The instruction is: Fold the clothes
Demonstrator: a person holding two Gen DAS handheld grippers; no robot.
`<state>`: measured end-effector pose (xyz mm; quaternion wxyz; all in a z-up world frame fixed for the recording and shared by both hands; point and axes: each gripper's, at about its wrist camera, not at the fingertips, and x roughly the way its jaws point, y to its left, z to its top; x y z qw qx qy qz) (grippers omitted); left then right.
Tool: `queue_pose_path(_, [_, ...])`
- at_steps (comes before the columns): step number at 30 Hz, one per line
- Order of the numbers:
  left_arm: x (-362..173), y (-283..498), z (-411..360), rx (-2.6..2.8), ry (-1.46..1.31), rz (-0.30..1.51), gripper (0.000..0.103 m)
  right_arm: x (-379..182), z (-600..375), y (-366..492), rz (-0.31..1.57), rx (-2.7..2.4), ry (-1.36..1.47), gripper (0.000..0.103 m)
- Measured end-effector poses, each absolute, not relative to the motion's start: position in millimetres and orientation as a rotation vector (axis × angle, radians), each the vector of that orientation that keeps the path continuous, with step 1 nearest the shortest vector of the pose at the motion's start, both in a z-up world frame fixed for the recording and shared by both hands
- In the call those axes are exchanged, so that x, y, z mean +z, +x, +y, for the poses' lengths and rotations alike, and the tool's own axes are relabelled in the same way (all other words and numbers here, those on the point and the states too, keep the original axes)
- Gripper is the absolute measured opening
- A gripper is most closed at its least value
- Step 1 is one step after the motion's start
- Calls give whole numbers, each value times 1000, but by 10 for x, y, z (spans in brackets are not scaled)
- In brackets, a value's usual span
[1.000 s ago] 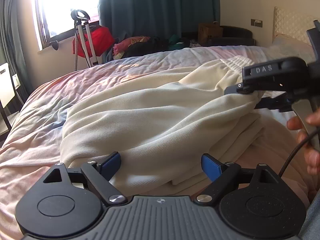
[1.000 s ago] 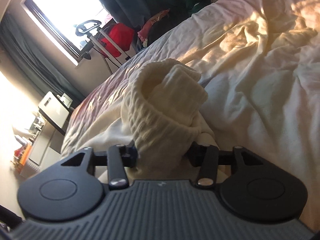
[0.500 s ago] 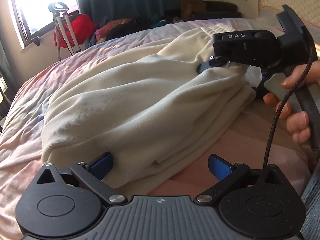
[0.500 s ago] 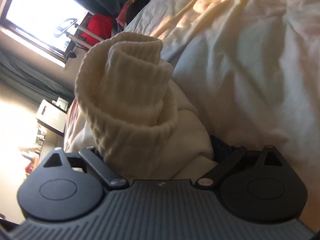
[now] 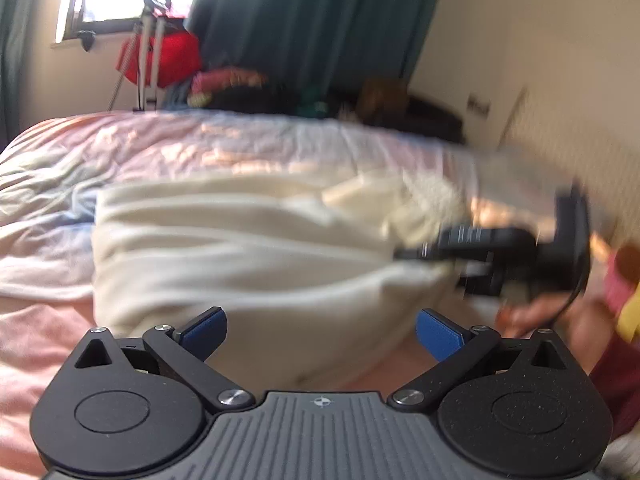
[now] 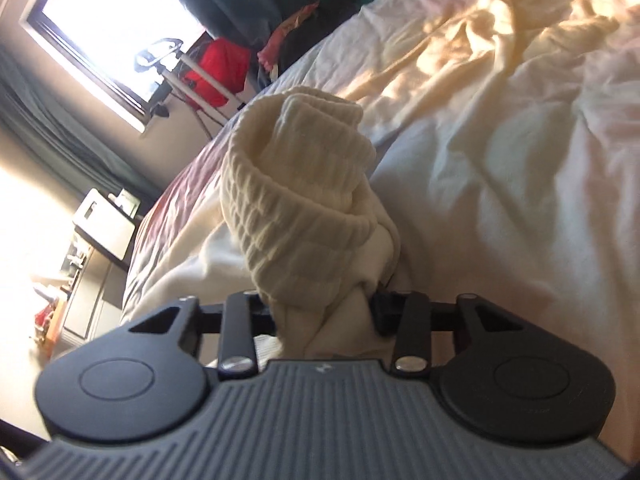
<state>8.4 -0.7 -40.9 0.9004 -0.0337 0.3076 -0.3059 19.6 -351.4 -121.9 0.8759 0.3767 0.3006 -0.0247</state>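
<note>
A cream knitted garment (image 5: 248, 256) lies partly folded on the bed. My left gripper (image 5: 320, 330) is open and empty, its blue pads (image 5: 204, 326) spread at the garment's near edge. My right gripper (image 6: 324, 312) is shut on the garment's ribbed cuff end (image 6: 304, 200), which bunches up in front of its camera. The right gripper also shows, blurred, in the left wrist view (image 5: 492, 252) at the garment's right end, held by a hand.
The bed has a pale pink and white quilt (image 5: 160, 148). A red bag on a metal stand (image 5: 160, 56) sits under the window, beside dark green curtains (image 5: 312, 20). A pile of clothes (image 5: 240, 88) lies beyond the bed. A white desk (image 6: 104, 224) stands at left.
The left gripper has pulled back and turned, so the garment sits farther off. The right gripper, with the cuff in it, has dropped lower and to the right, its jaws closing tighter.
</note>
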Motion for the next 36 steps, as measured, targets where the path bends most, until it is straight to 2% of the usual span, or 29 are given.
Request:
queue_pose_path(3, [-433,300,298,-502,-221,649,103,-1247,-3532,193,624,-57,797,40])
queue_pose_path(5, [-584,510,466,-359,-310,727,102,-1263,-3541,201,624,-59,806,40])
queue_pose_path(7, [-770,703,646,-256,-404,801,98,-1258,-3517,223,624,-62,794,40])
queue_pose_path(12, [-1094,951,929,-319,-725,919,97,-1248,-3477,256,624,-64,766,40])
queue_pose_path(15, [-1139,958,874,-363,-696,936,95,-1254,-3483,262,628,-63,771,40])
queue_pose_path(20, [-1072,885,865,-347,-642,891,82,-1197,-3474,242,603,-46,774,40])
queue_pose_path(25, [-826,771,777,-368,-562,817,57,-1029,-3454,175,548,-9,766,33])
queue_pose_path(31, [-394,690,578,-475,-606,753,50,-569,-3602,-36,455,25,790,28])
queue_pose_path(36, [54,867,-218,-561,-536,715,50,-187,-4038,-214,383,-6,803,28])
